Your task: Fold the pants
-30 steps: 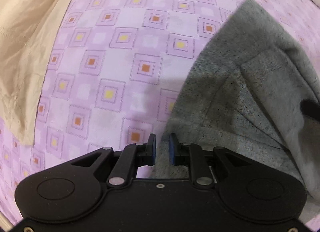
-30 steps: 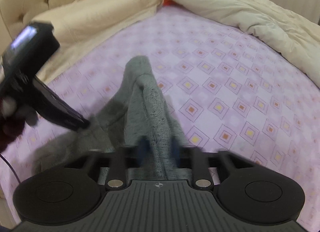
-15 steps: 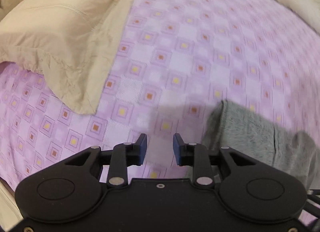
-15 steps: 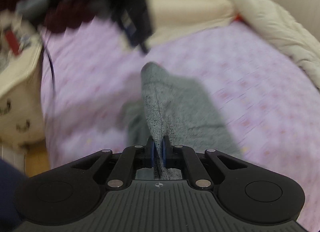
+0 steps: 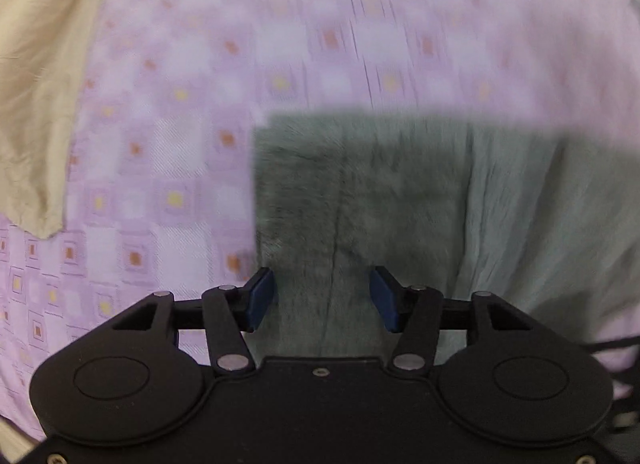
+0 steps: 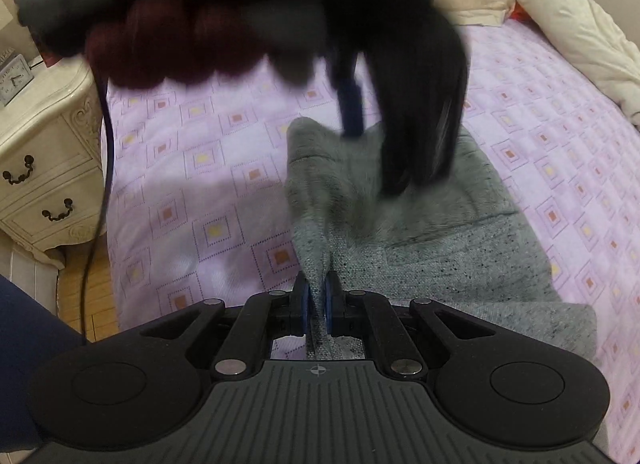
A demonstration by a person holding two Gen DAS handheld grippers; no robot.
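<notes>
Right gripper (image 6: 316,300) is pinching a fold of the grey pants (image 6: 440,248); left gripper (image 5: 323,296) hovers wide open right over them, holding nothing.

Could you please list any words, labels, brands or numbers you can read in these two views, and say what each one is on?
No text reads clearly in either view.
Clock on the nightstand: its dial marks are too small to read.
Right gripper: only a crosshair mark on its body, no lettering.
Left gripper, pants and bedsheet: no writing; the sheet bears only a pattern of squares.
</notes>
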